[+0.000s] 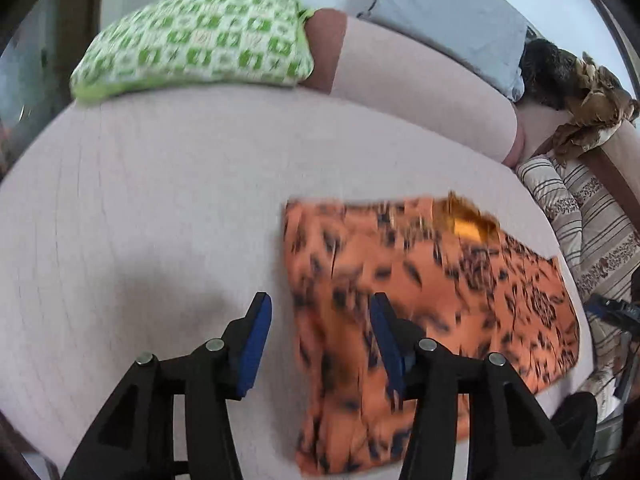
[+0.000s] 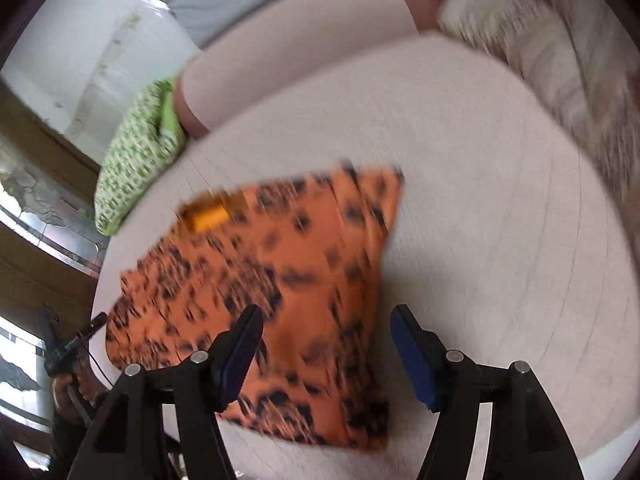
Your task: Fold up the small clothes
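Grippers: the left gripper (image 1: pixel 320 320) and the right gripper (image 2: pixel 326 330) both stood with jaws apart and nothing pinched between the blue pads (image 1: pixel 256 344), which hung above the garment without pressing on it.
Left gripper: it sat over the garment's left edge, one pad over bare bed, the other over the cloth.
Right gripper: it sat over the garment's right edge, one pad over the cloth, the other over bare bed.
Garment: an orange piece with dark blotches (image 1: pixel 432 304) lay flat on the bed, folded to a rough rectangle, free of both grippers; both views were blurred, so finer creases could not be told.
Tag: a yellow patch (image 2: pixel 210 216) showed at the garment's far edge.
Bed: a pale pinkish sheet (image 1: pixel 140 208) spread on every side of the garment.
Green pillow: a green-and-white checked pillow (image 1: pixel 200 36) lay beyond the garment, to its far left.
Grey pillow: it (image 1: pixel 448 16) leaned beyond the garment, to its far right.
Striped bedding: it (image 1: pixel 592 232) lay bunched just off the garment's right side.
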{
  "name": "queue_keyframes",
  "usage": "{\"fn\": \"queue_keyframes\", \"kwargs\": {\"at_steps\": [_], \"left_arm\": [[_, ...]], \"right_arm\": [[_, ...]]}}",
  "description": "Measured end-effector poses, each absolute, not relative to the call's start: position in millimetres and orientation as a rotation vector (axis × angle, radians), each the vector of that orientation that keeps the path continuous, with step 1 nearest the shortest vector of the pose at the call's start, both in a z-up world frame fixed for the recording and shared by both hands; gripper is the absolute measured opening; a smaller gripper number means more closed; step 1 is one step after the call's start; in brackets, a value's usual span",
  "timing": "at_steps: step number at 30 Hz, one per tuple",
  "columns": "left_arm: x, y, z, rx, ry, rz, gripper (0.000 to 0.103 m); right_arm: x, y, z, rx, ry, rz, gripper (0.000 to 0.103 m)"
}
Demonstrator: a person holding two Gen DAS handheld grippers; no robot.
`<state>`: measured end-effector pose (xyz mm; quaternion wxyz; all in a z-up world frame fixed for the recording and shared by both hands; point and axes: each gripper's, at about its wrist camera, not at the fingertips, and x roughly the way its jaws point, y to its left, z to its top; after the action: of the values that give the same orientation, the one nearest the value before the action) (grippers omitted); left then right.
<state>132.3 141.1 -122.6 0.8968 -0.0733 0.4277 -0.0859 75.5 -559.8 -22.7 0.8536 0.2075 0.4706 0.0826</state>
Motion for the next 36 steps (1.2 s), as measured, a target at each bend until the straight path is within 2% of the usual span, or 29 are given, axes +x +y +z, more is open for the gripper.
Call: {"fn": "queue_keyframes", "kwargs": {"at_steps": [7, 11, 12, 13, 14, 16, 18, 24, 27, 28, 29, 30, 32, 34, 36], "left_arm": [[177, 116, -154, -0.06, 0.99, -0.208, 0.052], [187, 115, -161, -0.064, 1.003, -0.199, 0.051], [189, 114, -162, -0.055, 1.008, -0.197, 0.041], [192, 113, -162, -0.041, 1.011, -0.197, 0.017], [195, 111, -164, -0.023, 1.031, -0.206, 0.007], [197, 108, -161, -0.013, 1.032, -0.212, 0.006], [192, 106, -151, 0.012, 0.981, -0.209, 0.005], [168, 103, -97, 0.038, 0.724, -0.204, 0.005], [197, 99, -126, 0.097, 0.762, -0.11, 0.006], [207, 99, -139, 0.08, 0.815, -0.105, 0.01], [226, 99, -168, 0.059, 0.958, -0.089, 0.01], [231, 99, -179, 0.071, 0.988, -0.046, 0.011], [227, 98, -174, 0.078, 0.938, -0.041, 0.016], [222, 101, -158, 0.067, 0.918, -0.036, 0.04], [209, 102, -134, 0.067, 0.845, -0.022, 0.042]], "right_arm": [[140, -530, -32, 0.26, 0.999, 0.144, 0.07], [176, -517, -55, 0.2, 1.087, 0.131, 0.069], [179, -516, -60, 0.187, 1.106, 0.135, 0.064], [182, -514, -63, 0.168, 1.123, 0.128, 0.042], [183, -514, -65, 0.159, 1.132, 0.118, 0.025], [182, -514, -60, 0.157, 1.124, 0.112, 0.014], [174, -515, -43, 0.146, 1.082, 0.104, 0.01], [152, -529, 15, 0.15, 0.891, 0.068, 0.008], [170, -540, -13, 0.19, 0.924, 0.022, 0.008], [179, -546, -33, 0.226, 0.972, 0.029, 0.01], [185, -550, -51, 0.252, 1.028, 0.027, 0.011], [190, -550, -72, 0.254, 1.086, 0.006, 0.011], [185, -550, -74, 0.259, 1.043, -0.014, 0.014], [177, -548, -62, 0.26, 1.01, -0.033, 0.018], [167, -539, -38, 0.196, 0.956, -0.048, 0.018]]}}
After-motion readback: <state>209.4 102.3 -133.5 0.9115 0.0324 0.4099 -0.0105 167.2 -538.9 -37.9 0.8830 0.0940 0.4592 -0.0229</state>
